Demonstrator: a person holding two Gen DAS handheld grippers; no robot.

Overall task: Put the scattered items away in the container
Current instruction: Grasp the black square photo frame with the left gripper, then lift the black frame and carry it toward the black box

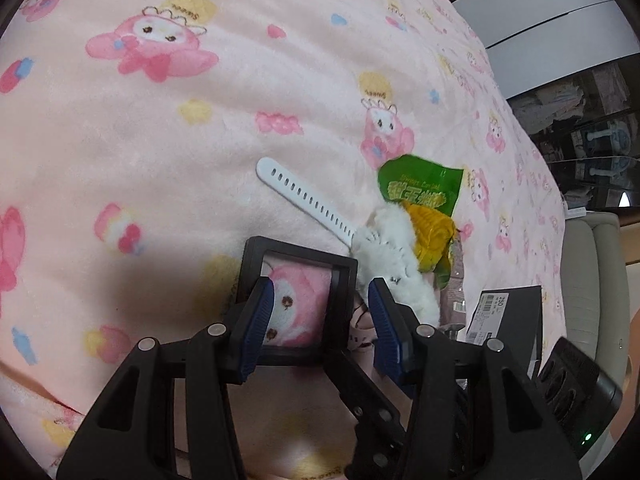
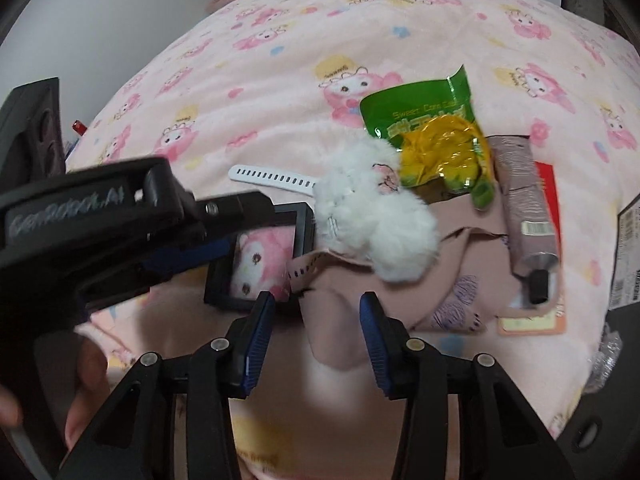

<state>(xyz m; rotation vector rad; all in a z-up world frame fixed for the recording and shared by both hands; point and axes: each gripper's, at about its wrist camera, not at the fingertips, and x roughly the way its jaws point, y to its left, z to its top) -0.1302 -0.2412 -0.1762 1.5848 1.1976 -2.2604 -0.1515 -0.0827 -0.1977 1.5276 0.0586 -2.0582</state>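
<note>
A black square frame (image 1: 298, 304) lies on the pink blanket. My left gripper (image 1: 319, 282) straddles its right bar, one blue pad over the window, the other outside, neither pressing. Past it lie a white watch strap (image 1: 304, 196), a white fluffy toy (image 1: 392, 256) and a green snack packet (image 1: 420, 190). In the right wrist view my right gripper (image 2: 316, 297) stands over a fold of a mauve cloth pouch (image 2: 460, 248), pads apart from it. The toy (image 2: 372, 216), packet (image 2: 420, 116), strap (image 2: 272, 178), frame (image 2: 256, 256) and a mauve tube (image 2: 524, 200) lie beyond.
A black box with a white barcode label (image 1: 508, 320) sits at the blanket's right edge. A red and orange card (image 2: 546, 188) lies under the tube. The left gripper's body (image 2: 120, 220) and a hand (image 2: 80, 380) fill the left of the right wrist view.
</note>
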